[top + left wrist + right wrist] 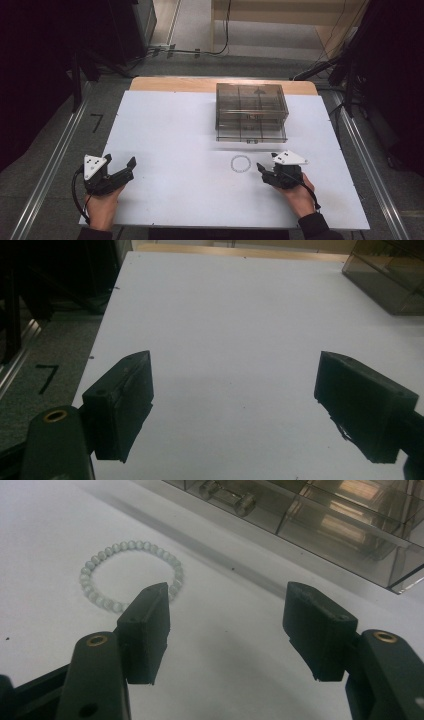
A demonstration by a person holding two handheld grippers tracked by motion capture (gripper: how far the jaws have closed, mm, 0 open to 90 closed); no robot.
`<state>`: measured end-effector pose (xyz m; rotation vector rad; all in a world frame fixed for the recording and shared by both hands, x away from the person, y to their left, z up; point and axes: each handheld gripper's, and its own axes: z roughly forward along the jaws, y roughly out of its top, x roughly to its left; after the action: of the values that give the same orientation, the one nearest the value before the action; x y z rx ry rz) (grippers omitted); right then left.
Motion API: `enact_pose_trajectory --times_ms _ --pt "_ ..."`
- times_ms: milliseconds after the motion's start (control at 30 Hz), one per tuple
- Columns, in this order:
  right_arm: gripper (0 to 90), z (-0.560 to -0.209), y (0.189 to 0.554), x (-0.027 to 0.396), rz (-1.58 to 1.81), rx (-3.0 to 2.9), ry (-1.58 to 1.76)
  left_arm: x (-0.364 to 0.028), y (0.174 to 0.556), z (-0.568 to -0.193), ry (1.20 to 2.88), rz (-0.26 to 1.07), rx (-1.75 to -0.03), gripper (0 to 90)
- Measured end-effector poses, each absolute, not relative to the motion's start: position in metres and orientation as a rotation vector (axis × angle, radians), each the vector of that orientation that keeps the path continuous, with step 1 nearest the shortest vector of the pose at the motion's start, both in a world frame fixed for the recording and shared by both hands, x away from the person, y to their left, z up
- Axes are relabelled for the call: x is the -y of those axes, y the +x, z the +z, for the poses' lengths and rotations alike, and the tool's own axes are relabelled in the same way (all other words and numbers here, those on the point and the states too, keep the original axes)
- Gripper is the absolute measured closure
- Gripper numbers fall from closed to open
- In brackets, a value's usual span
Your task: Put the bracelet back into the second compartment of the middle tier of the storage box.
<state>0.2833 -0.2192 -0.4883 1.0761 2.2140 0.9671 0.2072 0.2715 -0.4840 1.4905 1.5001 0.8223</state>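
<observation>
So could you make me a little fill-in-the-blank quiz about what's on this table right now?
1. The bead bracelet lies on the white table nearest the ____ gripper.
2. Both that one and the left gripper have their jaws ____.
3. The smoky clear drawer box stands on the ____ side of the bracelet from the person.

Missing words: right; open; far
</observation>
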Motion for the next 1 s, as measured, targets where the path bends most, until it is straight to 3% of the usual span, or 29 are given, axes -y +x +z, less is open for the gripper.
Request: enact_pose_trajectory --times_ms 1000 --pt "36.4 -0.497 0.292 0.198 0.968 -2.242 1.046 -0.272 0.207 -0.484 1.489 0.819 -1.497 16.1"
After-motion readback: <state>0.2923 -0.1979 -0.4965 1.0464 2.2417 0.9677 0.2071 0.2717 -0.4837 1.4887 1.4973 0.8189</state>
